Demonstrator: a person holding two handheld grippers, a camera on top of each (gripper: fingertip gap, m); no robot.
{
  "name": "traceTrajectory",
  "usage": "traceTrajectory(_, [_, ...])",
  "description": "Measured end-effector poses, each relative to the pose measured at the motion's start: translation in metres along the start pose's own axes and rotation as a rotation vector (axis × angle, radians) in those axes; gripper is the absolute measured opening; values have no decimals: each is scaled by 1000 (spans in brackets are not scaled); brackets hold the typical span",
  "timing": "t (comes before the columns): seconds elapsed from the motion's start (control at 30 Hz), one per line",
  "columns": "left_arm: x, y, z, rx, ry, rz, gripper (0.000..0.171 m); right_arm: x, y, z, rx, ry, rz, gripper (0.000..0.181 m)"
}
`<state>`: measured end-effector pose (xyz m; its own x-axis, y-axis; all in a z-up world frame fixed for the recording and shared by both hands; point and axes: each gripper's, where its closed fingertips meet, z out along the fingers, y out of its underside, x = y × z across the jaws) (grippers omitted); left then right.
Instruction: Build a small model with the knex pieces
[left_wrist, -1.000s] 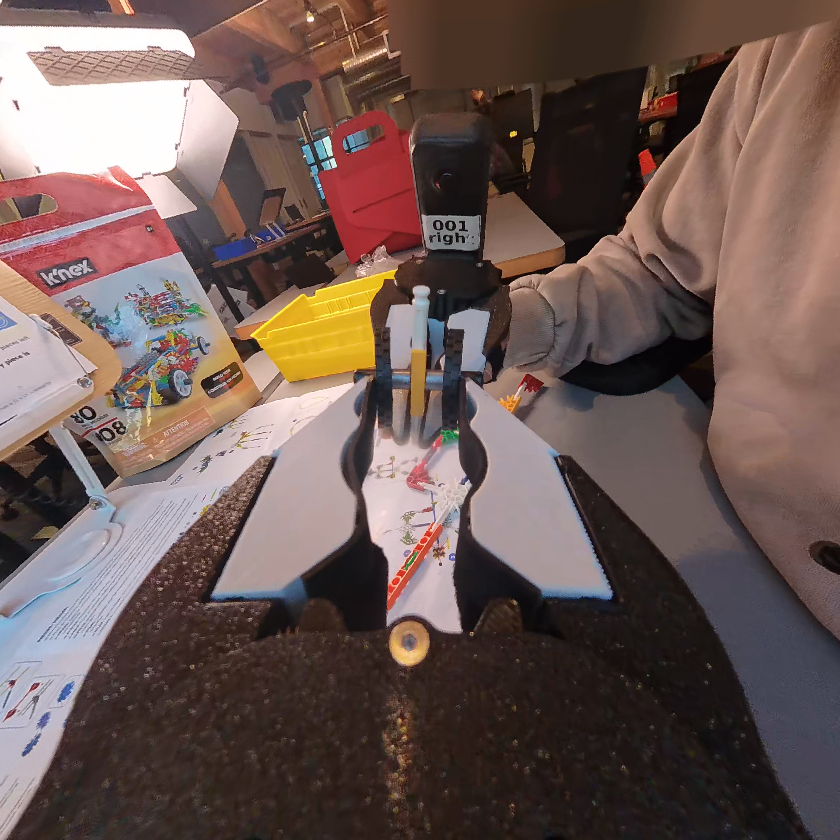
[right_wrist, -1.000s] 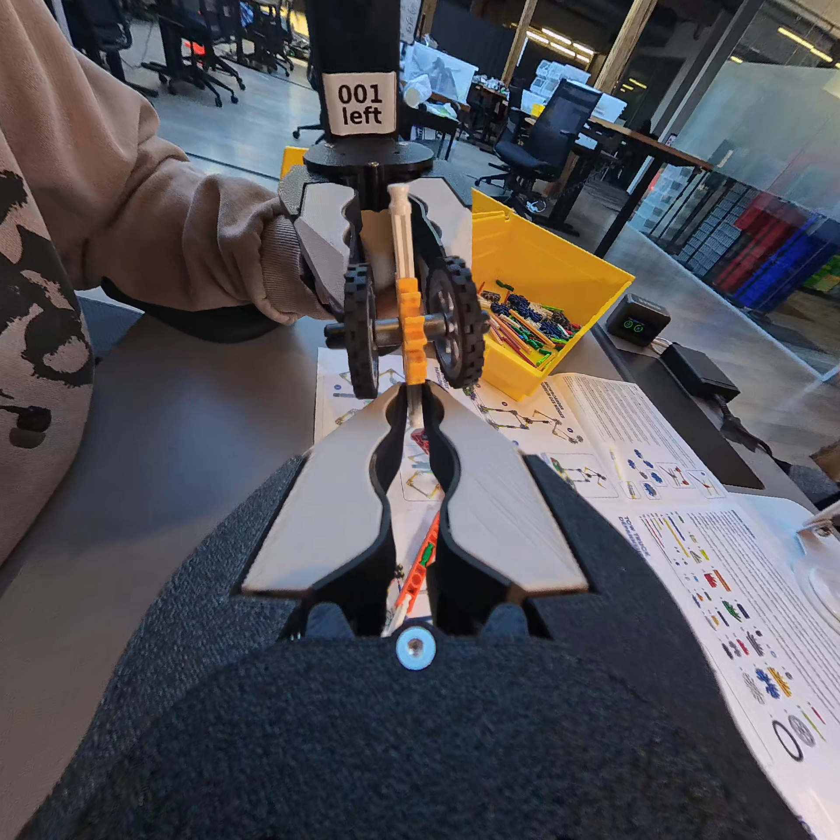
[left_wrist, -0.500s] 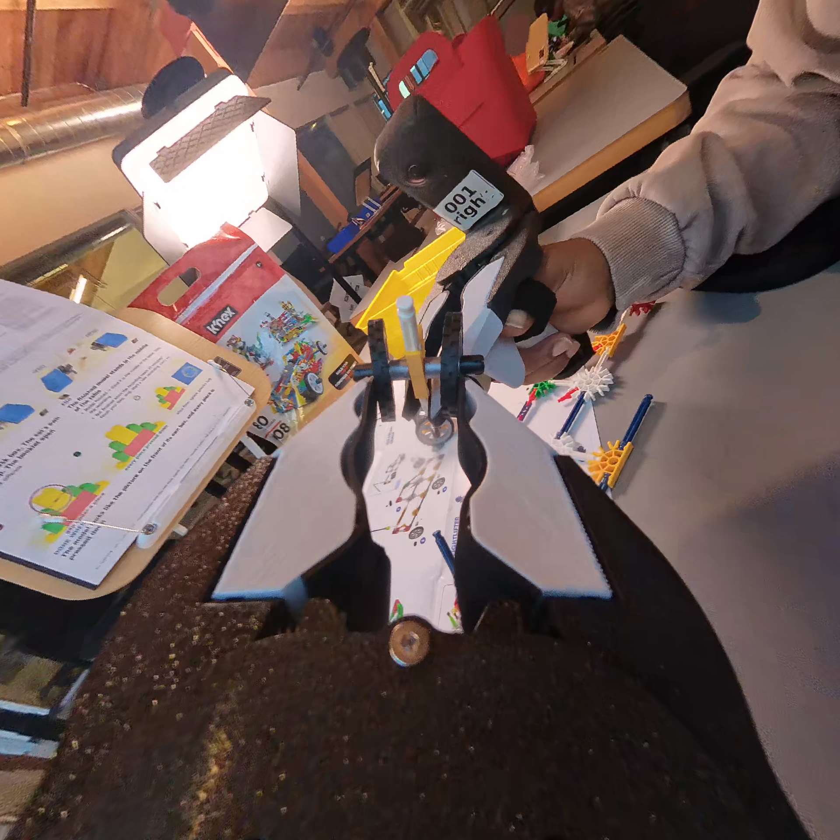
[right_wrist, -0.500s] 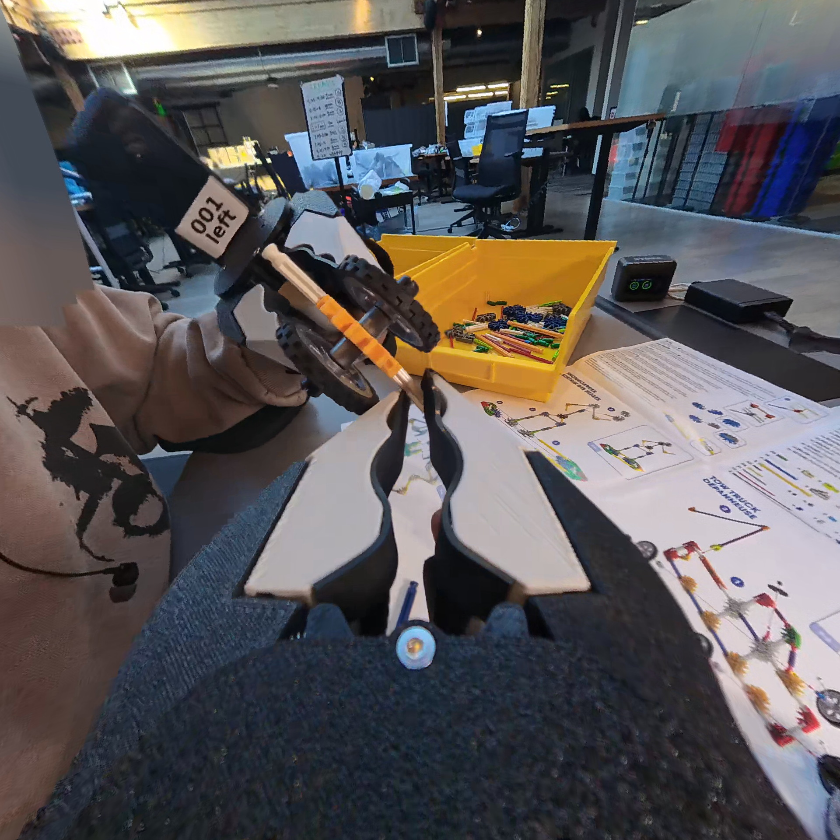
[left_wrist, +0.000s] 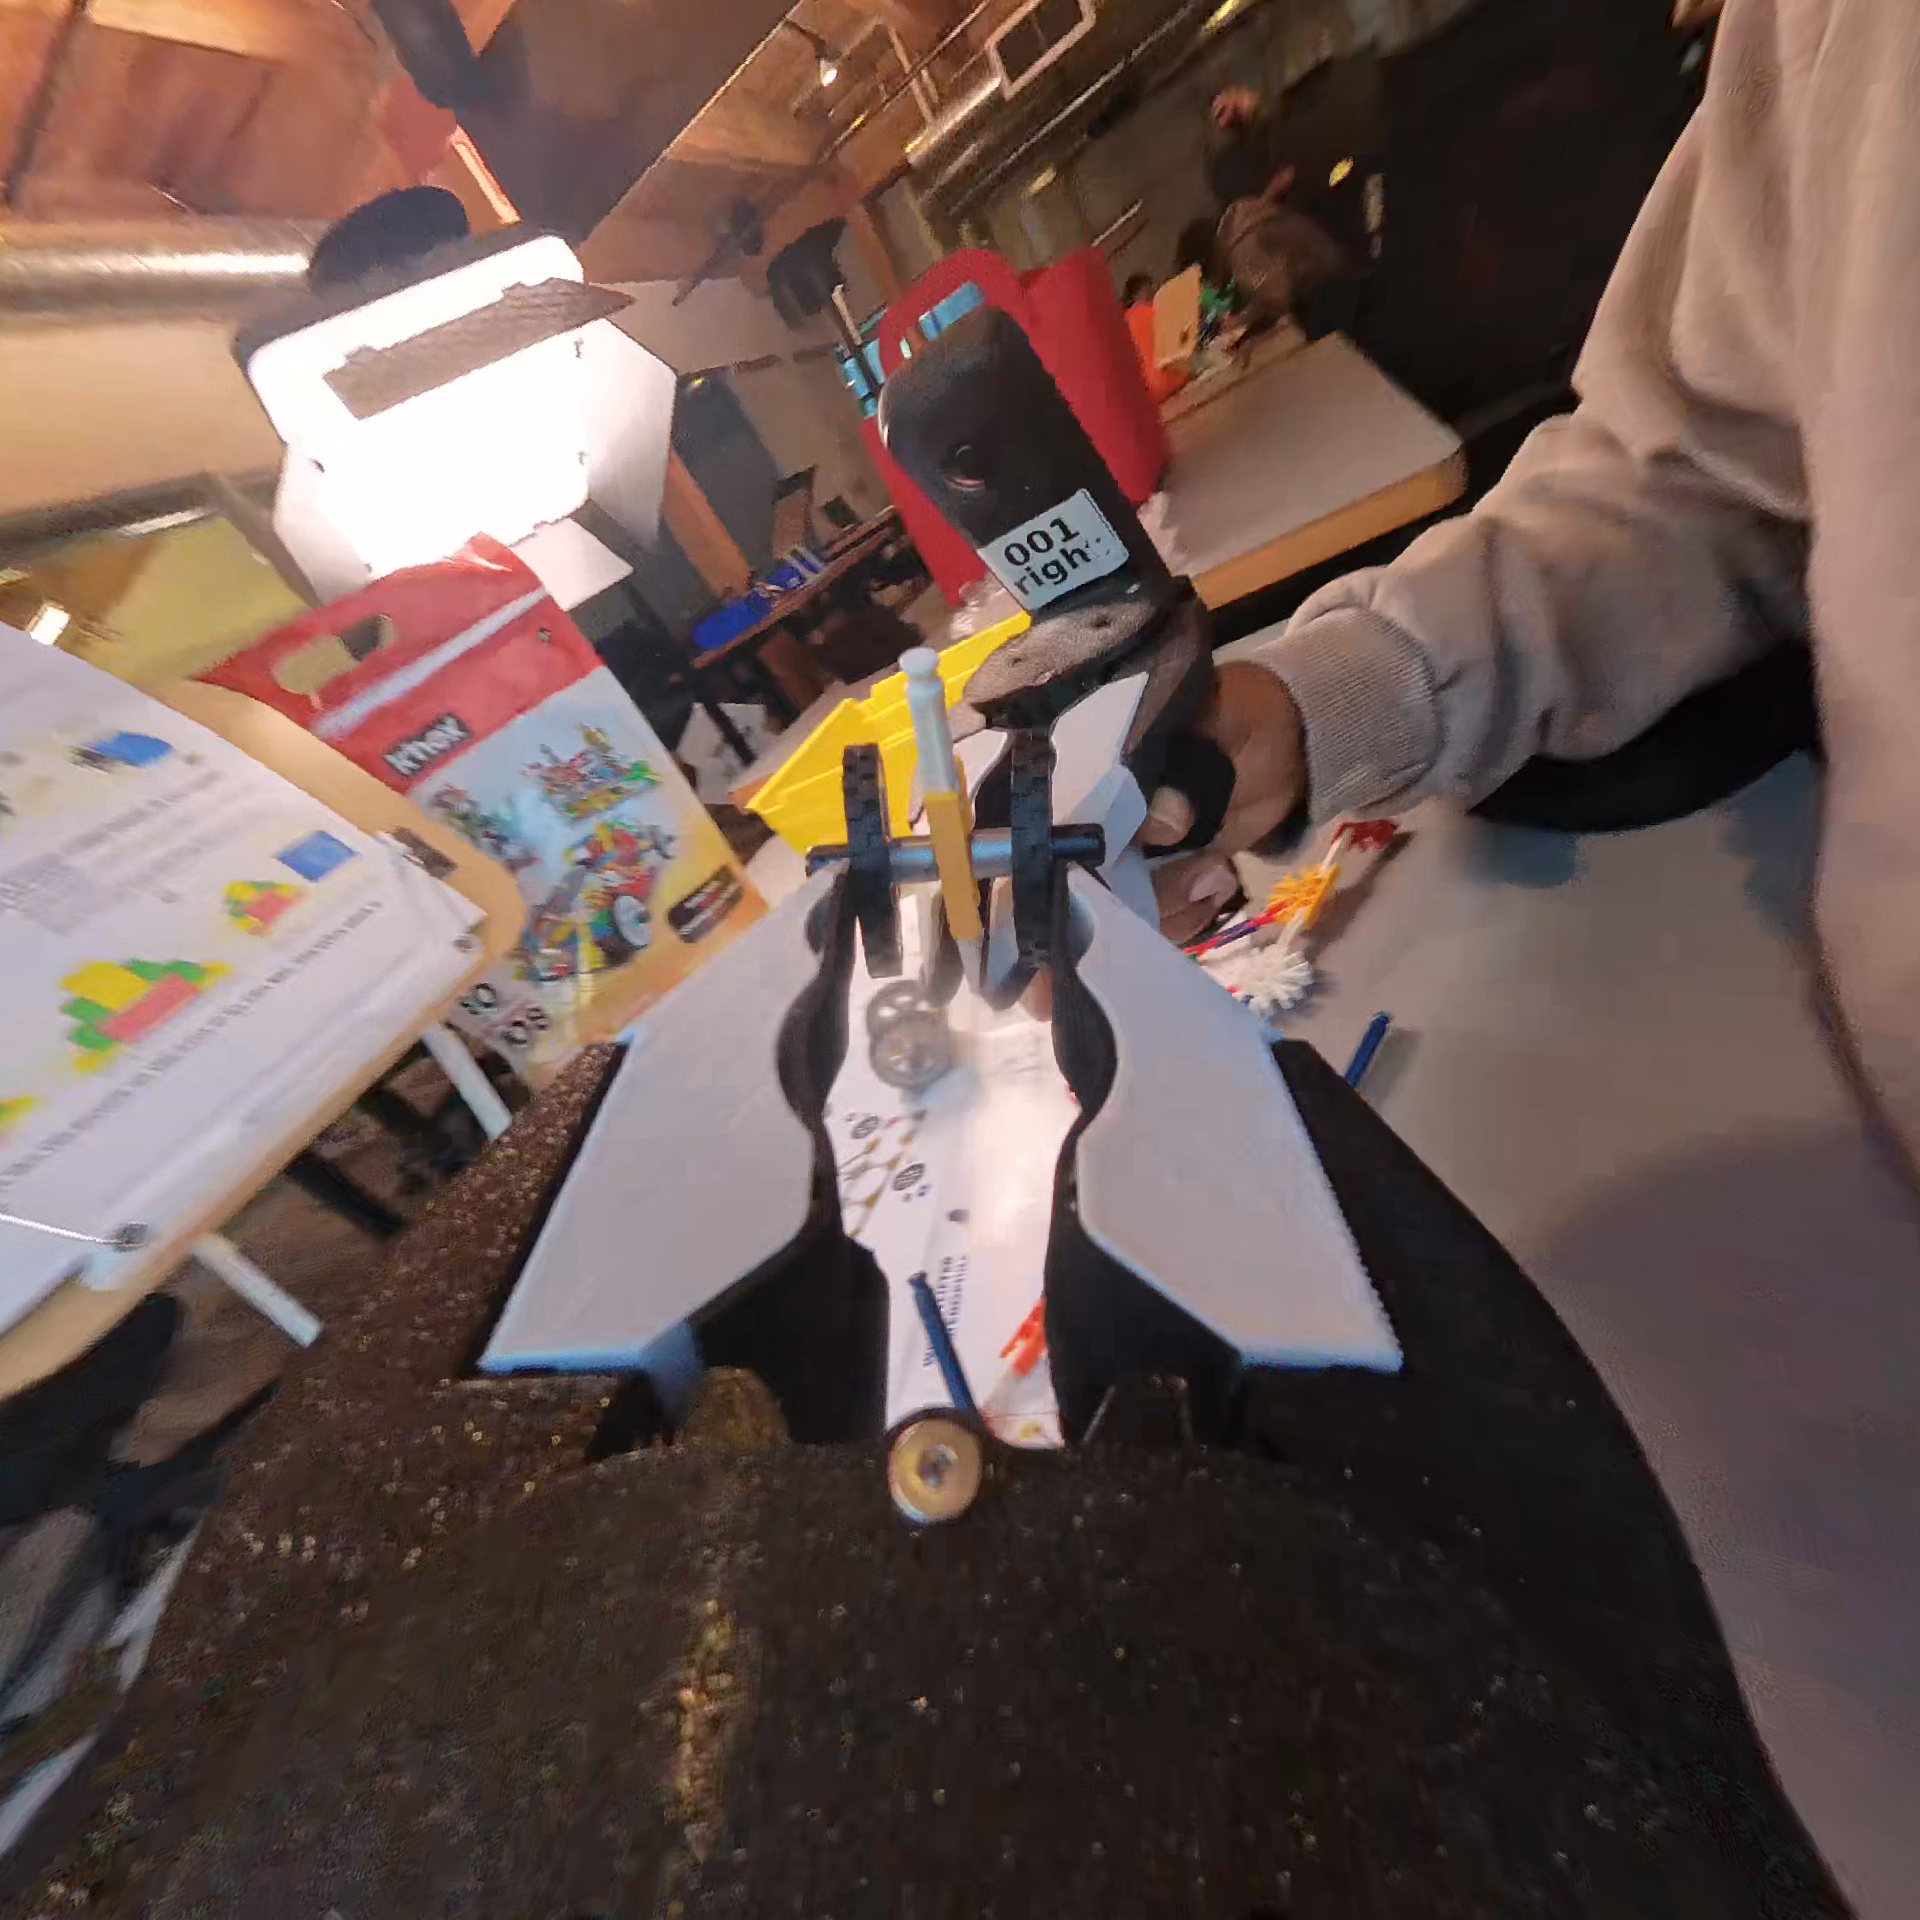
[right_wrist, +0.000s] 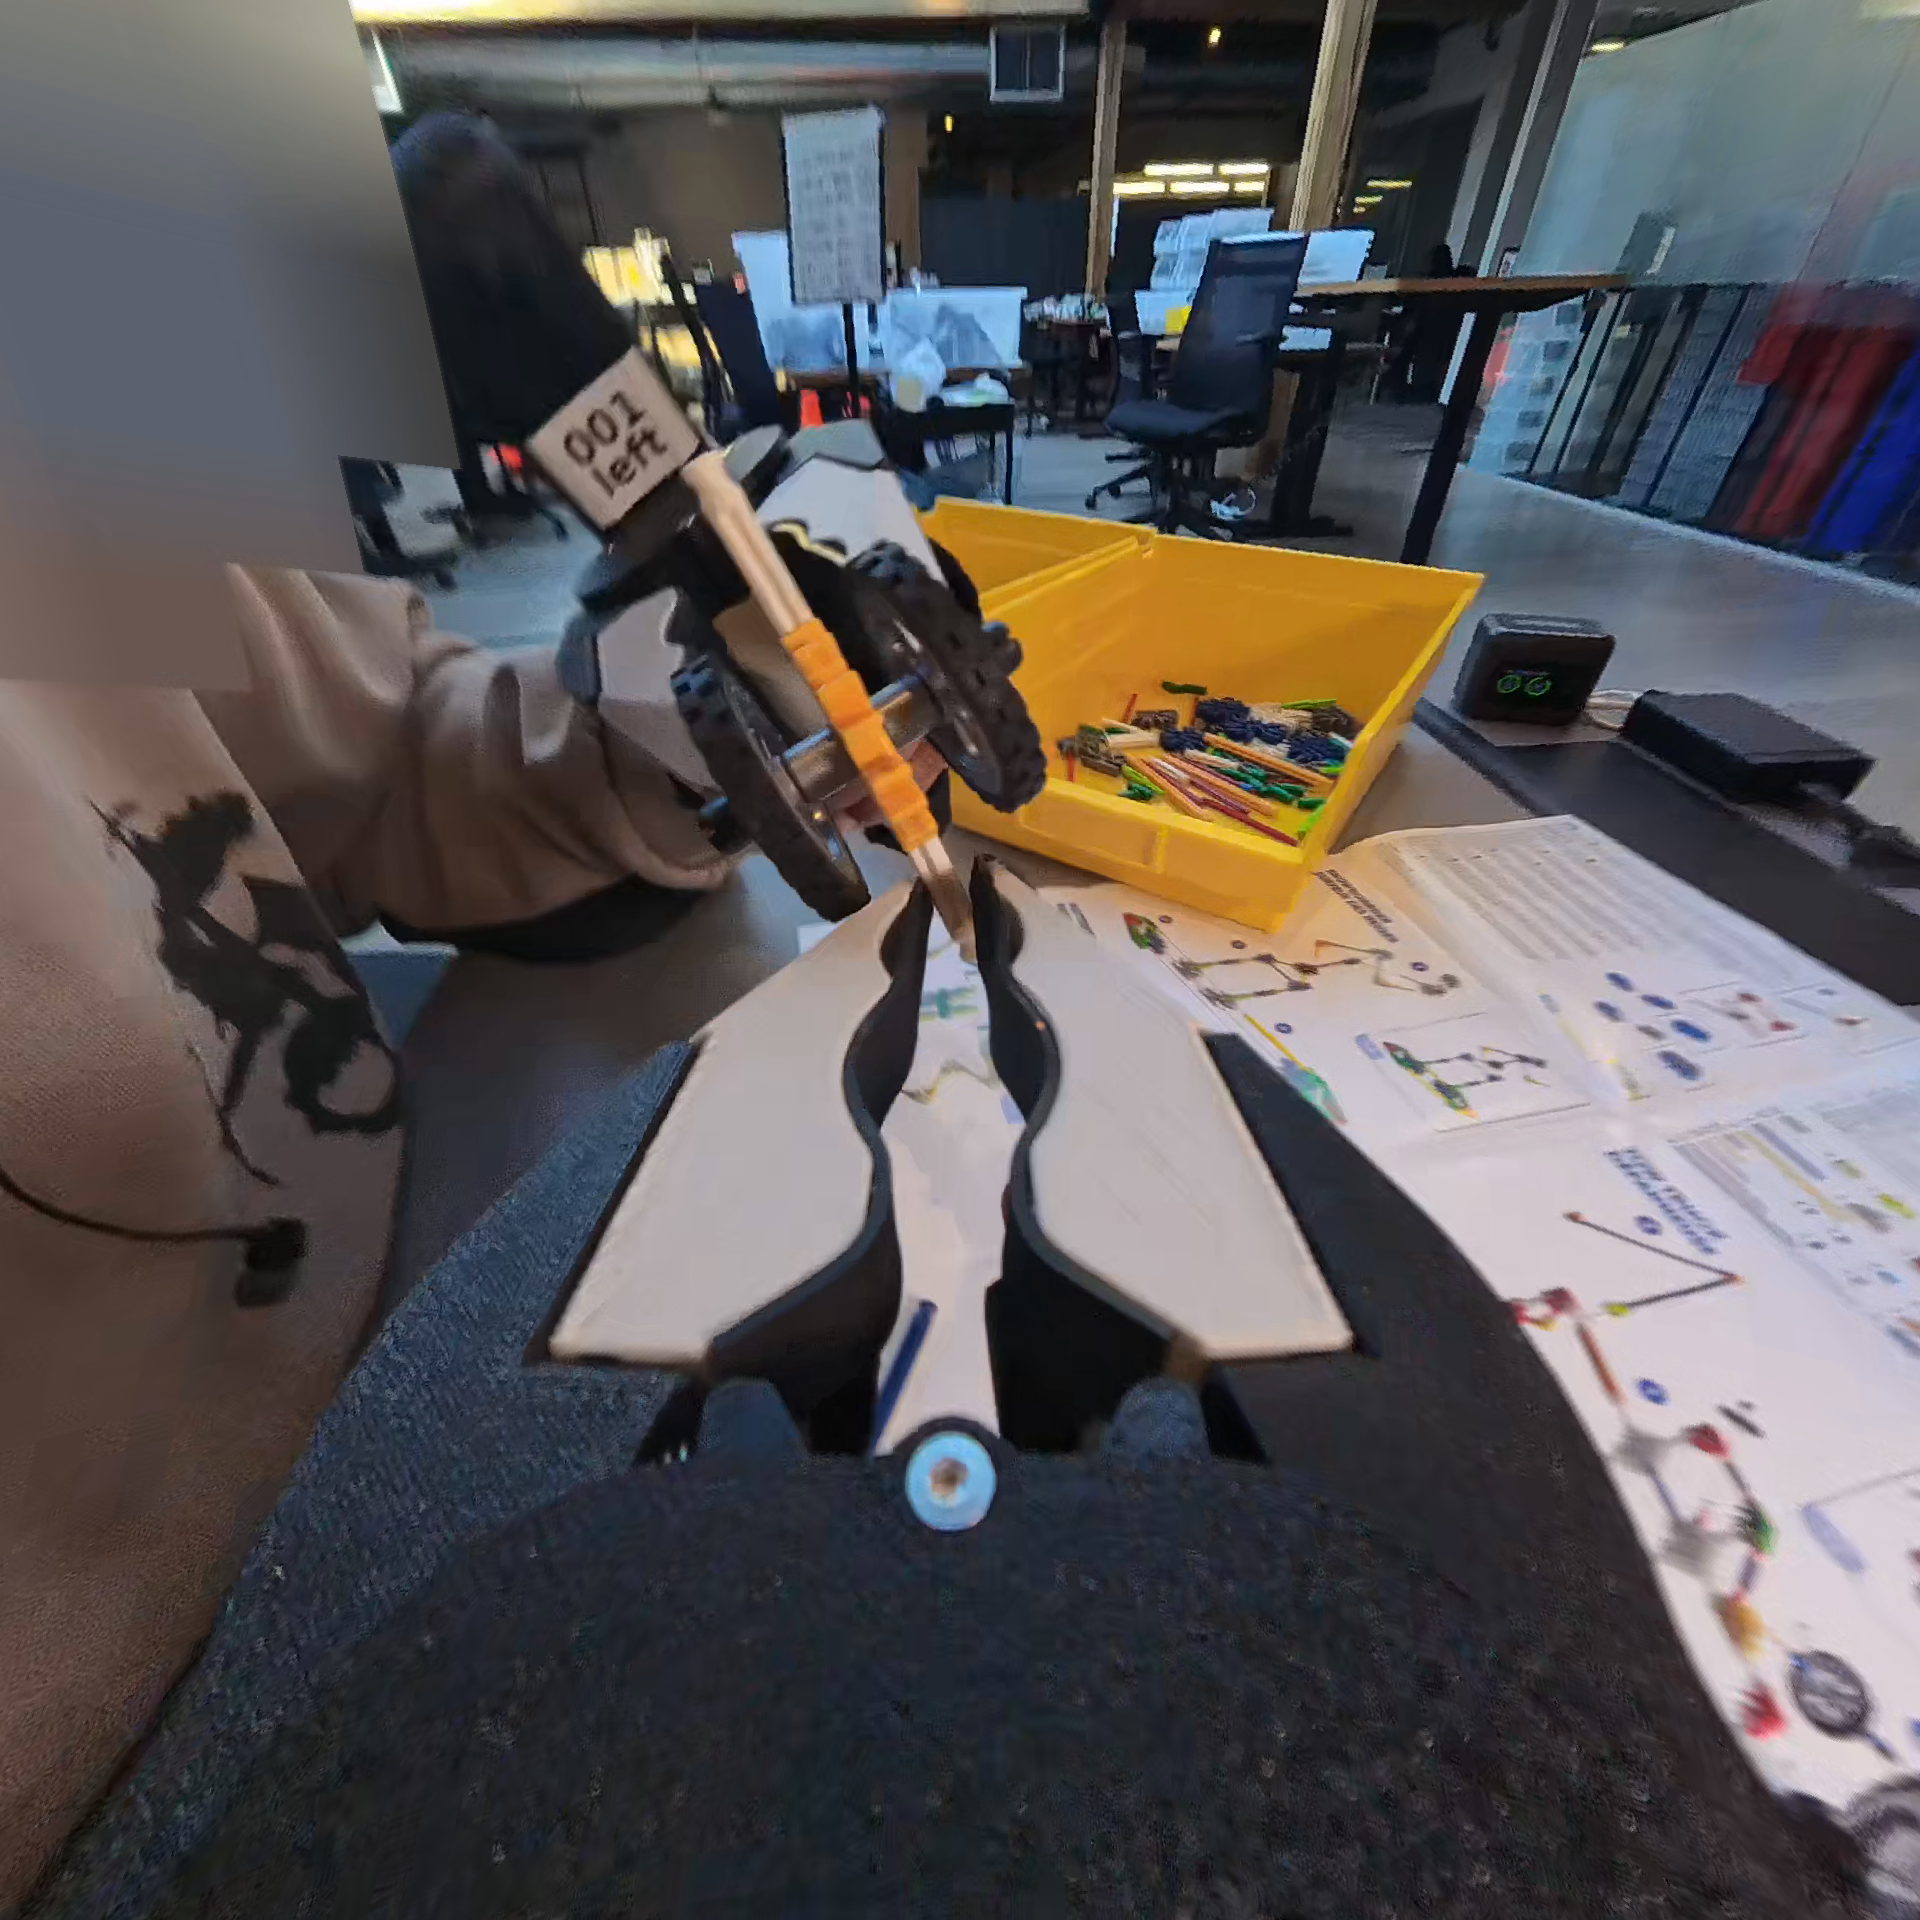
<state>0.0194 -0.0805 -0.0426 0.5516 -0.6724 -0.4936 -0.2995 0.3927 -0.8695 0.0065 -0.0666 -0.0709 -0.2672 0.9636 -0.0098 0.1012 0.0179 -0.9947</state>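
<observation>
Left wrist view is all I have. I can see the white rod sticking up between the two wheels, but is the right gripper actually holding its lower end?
Observer: Yes. In the right wrist view, the right gripper is pinched shut on the lower tip of the white rod, just below the orange connector.
Operator: What's inside the yellow bin? I only see its edge.
Observer: The yellow bin holds a loose pile of rods and connectors, mostly blue, green and red.
Operator: Anything next to it?
Observer: A small black device with a green-lit display sits just right of the bin.
</observation>
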Motion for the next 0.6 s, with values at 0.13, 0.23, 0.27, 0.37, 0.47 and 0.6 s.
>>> traceTrajectory(0.13, [3, 5, 4, 68, 73, -190, 34, 3, 11, -4, -105, 72, -200, 9])
traceTrajectory(0.23, [4, 2, 6, 121, 106, -284, 34, 1, 18, -5, -159, 72, -269, 16])
traceTrajectory(0.27, [6, 3, 7, 123, 116, -290, 34, -1, 16, -4, -139, 70, -278, 8])
traceTrajectory(0.37, [10, 3, 8, 132, 139, -295, 34, -6, 18, -3, -155, 40, -274, 3])
traceTrajectory(0.47, [11, 10, 7, 90, 150, -275, 35, 2, 21, -5, -179, 81, -290, 3])
traceTrajectory(0.6, [0, 23, -1, -9, 174, -342, 33, 23, 39, -12, -337, 188, -450, 3])
